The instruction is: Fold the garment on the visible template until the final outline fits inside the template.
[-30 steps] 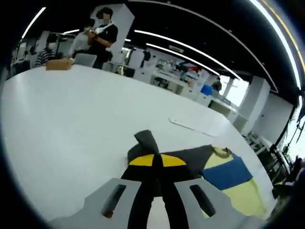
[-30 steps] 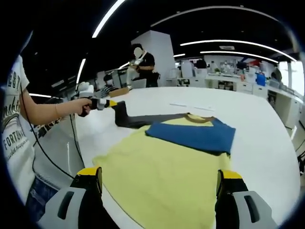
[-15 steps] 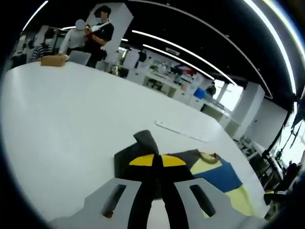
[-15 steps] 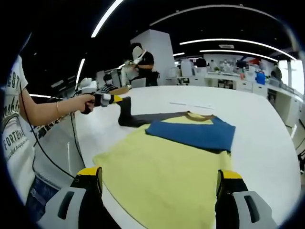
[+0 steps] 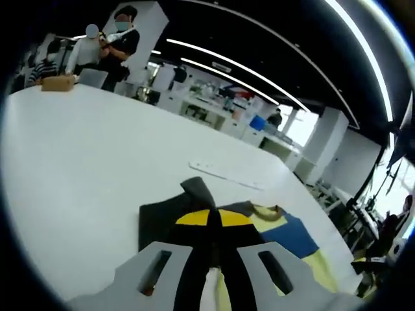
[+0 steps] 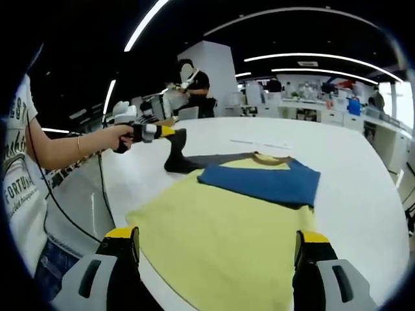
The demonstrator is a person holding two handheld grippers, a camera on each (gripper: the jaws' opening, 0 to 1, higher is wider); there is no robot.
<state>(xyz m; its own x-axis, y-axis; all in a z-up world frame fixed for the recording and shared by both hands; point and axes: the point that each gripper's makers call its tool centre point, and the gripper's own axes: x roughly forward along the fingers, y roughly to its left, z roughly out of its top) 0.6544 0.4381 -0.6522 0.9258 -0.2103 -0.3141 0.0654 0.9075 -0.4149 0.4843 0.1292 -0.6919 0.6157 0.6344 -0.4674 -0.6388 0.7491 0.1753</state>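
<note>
White tabletop (image 6: 363, 175) carries the yellow-and-blue garment (image 6: 246, 220) at centre frame. At left, the dark sleeve (image 6: 176, 152) is pinched and lifted by the closed left claw (image 6: 170, 132). At bottom, the right claw (image 6: 217, 249) is spread wide, holding nothing.

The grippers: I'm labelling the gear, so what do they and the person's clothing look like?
Each gripper has pale grey slotted jaws with black fingers capped in yellow; the left gripper trails a black cable. The right gripper matches. The person wears a white printed T-shirt and jeans.
</note>
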